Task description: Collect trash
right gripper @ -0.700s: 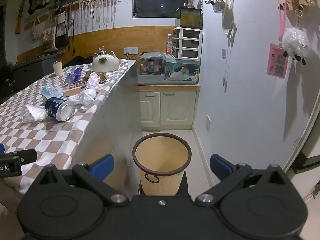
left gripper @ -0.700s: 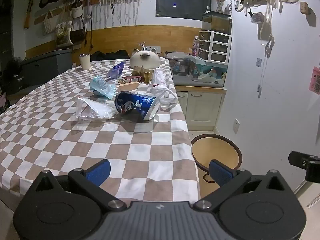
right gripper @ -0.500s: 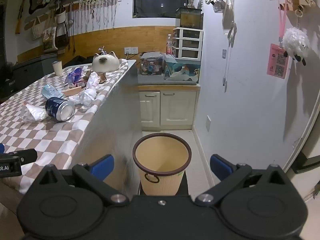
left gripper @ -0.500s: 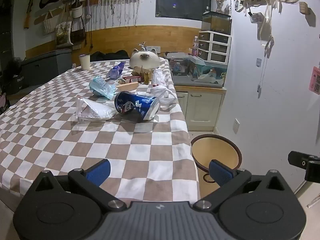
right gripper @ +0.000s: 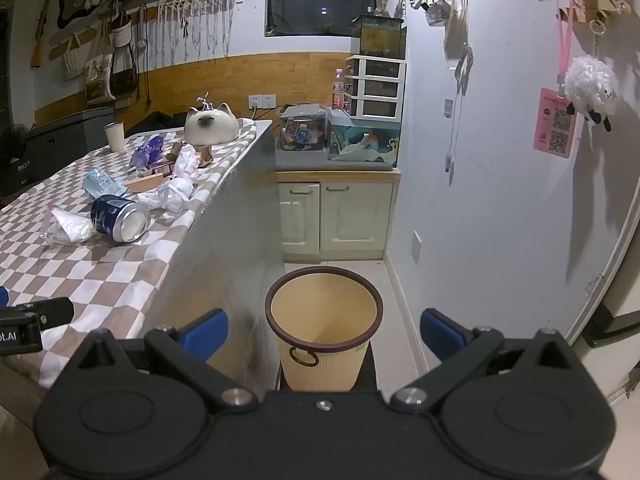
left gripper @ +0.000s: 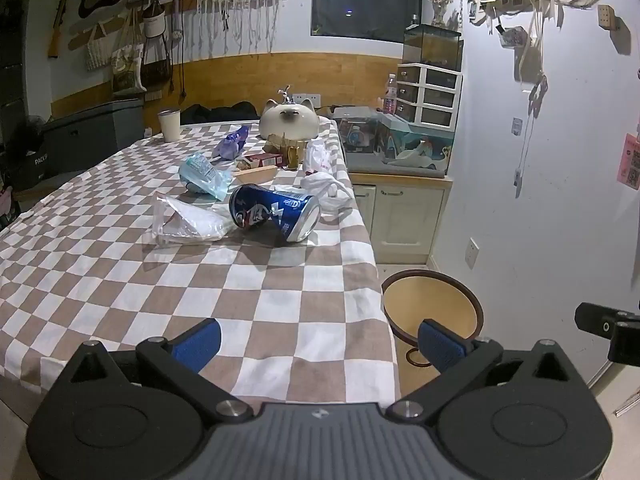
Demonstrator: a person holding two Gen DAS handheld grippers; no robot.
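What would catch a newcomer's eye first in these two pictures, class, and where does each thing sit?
First the blue can lying on its side on the checked tablecloth, with a clear plastic bag to its left and crumpled white paper behind it. Next the tan bin on the floor beside the table, with nothing visible inside it. At the table's far end sits a cream cat-faced ornament.

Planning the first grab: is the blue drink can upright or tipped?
Tipped: the blue drink can lies on its side on the checked tablecloth, silver end facing the table edge.
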